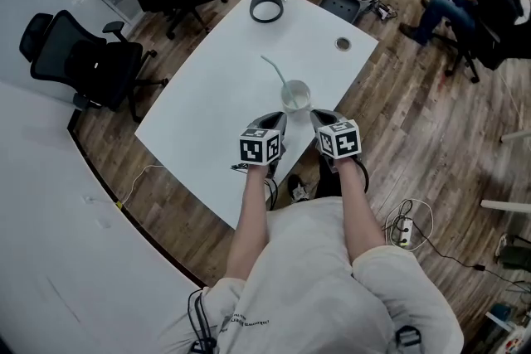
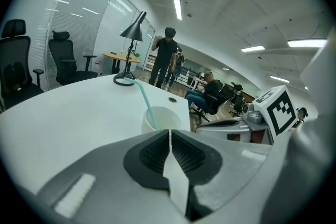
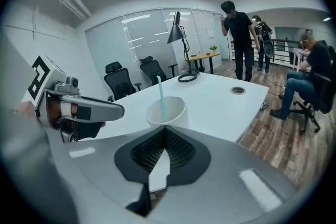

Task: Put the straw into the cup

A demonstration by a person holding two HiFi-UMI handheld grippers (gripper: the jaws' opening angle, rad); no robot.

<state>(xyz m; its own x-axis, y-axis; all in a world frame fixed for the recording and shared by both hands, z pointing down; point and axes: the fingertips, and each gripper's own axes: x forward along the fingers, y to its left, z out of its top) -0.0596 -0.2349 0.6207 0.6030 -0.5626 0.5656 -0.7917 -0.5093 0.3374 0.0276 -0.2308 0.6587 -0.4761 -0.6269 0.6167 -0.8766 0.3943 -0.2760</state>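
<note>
Straw (image 1: pixel 275 71) stands in cup (image 1: pixel 296 97) beyond left claw (image 1: pixel 280 118) and right claw (image 1: pixel 319 115).

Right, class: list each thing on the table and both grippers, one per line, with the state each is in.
Cup: upright on the table, straw inside.
Straw: standing in the cup, leaning on its rim.
Lamp: upright at the table's far edge.
Left gripper: shut, holding nothing, close to the cup.
Right gripper: shut, holding nothing, close to the cup.
</note>
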